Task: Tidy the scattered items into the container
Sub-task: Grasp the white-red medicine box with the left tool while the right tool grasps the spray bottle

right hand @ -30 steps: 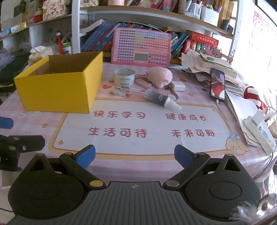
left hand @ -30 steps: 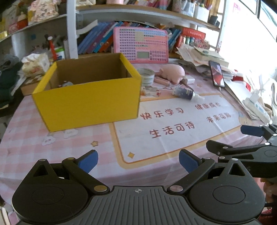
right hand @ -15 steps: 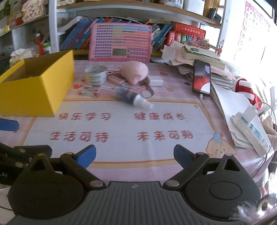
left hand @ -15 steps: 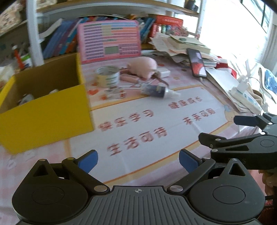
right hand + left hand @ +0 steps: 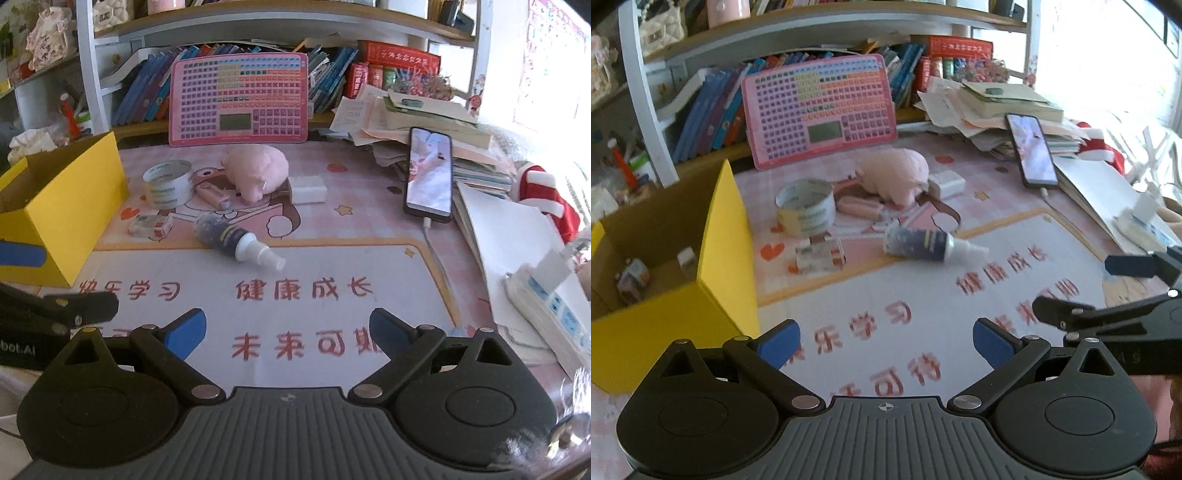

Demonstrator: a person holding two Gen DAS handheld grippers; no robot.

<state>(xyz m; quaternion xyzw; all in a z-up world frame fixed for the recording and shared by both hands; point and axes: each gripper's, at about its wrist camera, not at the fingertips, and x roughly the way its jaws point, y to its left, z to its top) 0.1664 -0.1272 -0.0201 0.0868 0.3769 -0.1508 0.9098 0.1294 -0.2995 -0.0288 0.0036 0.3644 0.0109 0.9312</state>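
A yellow cardboard box (image 5: pixel 724 236) (image 5: pixel 70 199) stands at the left with small items inside. Scattered beyond the white mat lie a dark spray bottle (image 5: pixel 923 245) (image 5: pixel 232 240), a roll of tape (image 5: pixel 805 208) (image 5: pixel 168 182), a pink plush pig (image 5: pixel 897 175) (image 5: pixel 258 170), a clear plastic case (image 5: pixel 820 254) (image 5: pixel 149 225), a pink tube (image 5: pixel 858 208) (image 5: pixel 214 194) and a white eraser block (image 5: pixel 947 181) (image 5: pixel 306 188). My left gripper (image 5: pixel 884 341) is open, low over the mat, with nothing between its fingers. My right gripper (image 5: pixel 286 332) is open too, beside it to the right.
A pink keyboard toy (image 5: pixel 238 99) leans against the shelf of books. A phone (image 5: pixel 430 171) on a cable, stacked papers (image 5: pixel 417 118) and a power strip (image 5: pixel 546 306) crowd the right side. The white mat (image 5: pixel 332 273) with red characters lies in front.
Both grippers have moved forward and turned right toward the scattered items. The yellow box has slid to the left edge of both views. Both stay open.
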